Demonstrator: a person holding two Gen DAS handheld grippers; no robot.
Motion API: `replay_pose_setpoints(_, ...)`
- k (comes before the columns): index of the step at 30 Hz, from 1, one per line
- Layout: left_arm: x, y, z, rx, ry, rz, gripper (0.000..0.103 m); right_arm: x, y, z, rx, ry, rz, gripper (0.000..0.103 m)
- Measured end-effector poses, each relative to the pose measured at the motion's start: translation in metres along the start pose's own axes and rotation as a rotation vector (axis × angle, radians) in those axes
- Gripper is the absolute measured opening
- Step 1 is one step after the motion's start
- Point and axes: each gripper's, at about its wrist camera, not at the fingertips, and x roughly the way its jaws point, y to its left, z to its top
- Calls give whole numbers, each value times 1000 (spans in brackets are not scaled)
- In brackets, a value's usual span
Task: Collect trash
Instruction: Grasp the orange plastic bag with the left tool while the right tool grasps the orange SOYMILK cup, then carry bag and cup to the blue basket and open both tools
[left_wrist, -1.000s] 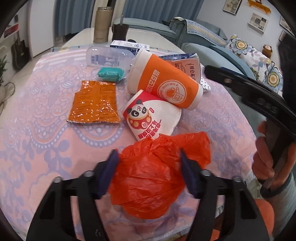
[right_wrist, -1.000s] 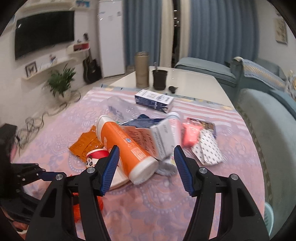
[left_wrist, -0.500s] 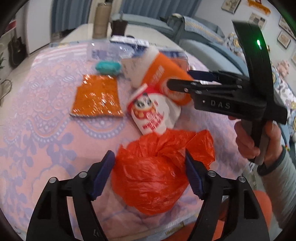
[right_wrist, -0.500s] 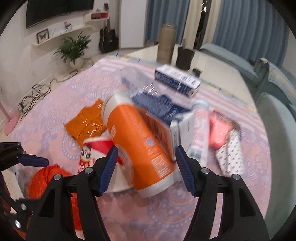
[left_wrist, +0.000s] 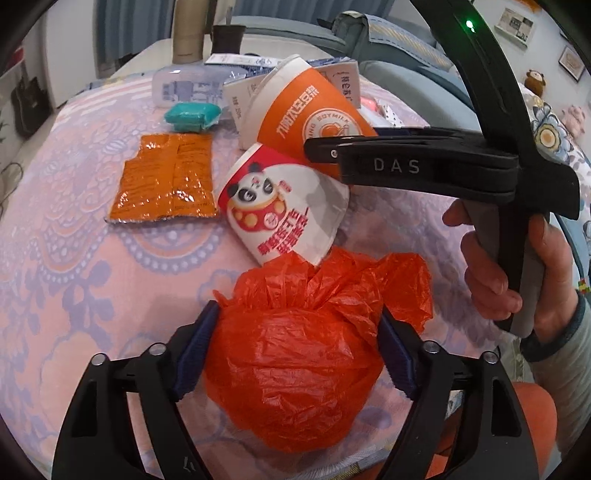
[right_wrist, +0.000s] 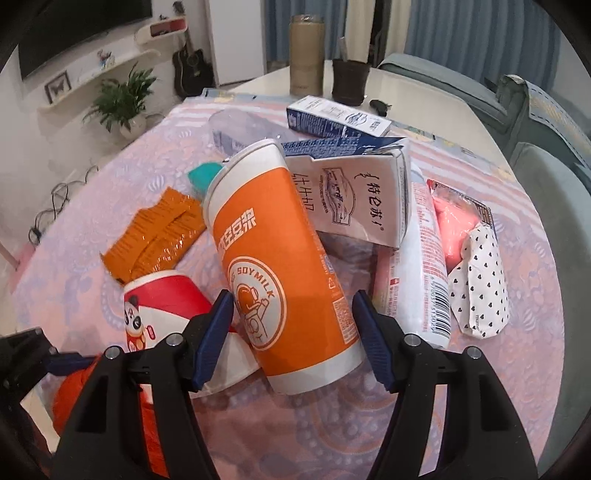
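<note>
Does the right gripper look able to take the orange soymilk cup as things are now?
Probably yes. The right gripper is open with its fingers on both sides of the orange soymilk cup, and nothing lies between them. The cup leans on the panda cup, which may shift.

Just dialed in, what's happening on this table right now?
A person is collecting trash with two handheld grippers. The left gripper straddles the crumpled orange plastic bag, pads against its sides. The right gripper is open around the lower end of the orange soymilk cup, which lies on its side across the panda cup; whether its pads touch is unclear. A milk carton and foil wrapper lie on the tablecloth.
</note>
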Motion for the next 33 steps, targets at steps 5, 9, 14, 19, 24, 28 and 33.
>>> replay_pose_setpoints(5,-15,9,0,-21,-53,-16,41,-25,-7,-7,36,-82,14,52)
replay_pose_setpoints(9,-31,9,3,-37,-104,-56,33,-62,-5,-10,26,-168,-4,52)
replay_pose_setpoints(14,-67,-17,20,9,-197,-82,33,-123,-30,-19,93,-283,-51,52)
replay_pose_setpoints(19,-87,-66,49,76,-291,-137,33,-180,-77,-45,210,-367,-129,52)
replay_pose_setpoints(24,-86,-128,77,167,-337,-196,33,-221,-131,-86,337,-408,-224,52)
replay_pose_setpoints(28,-65,-186,98,245,-329,-254,33,-242,-180,-130,462,-411,-317,52)
replay_pose_setpoints(33,-23,-247,110,335,-276,-315,34,-246,-232,-185,618,-380,-387,52)
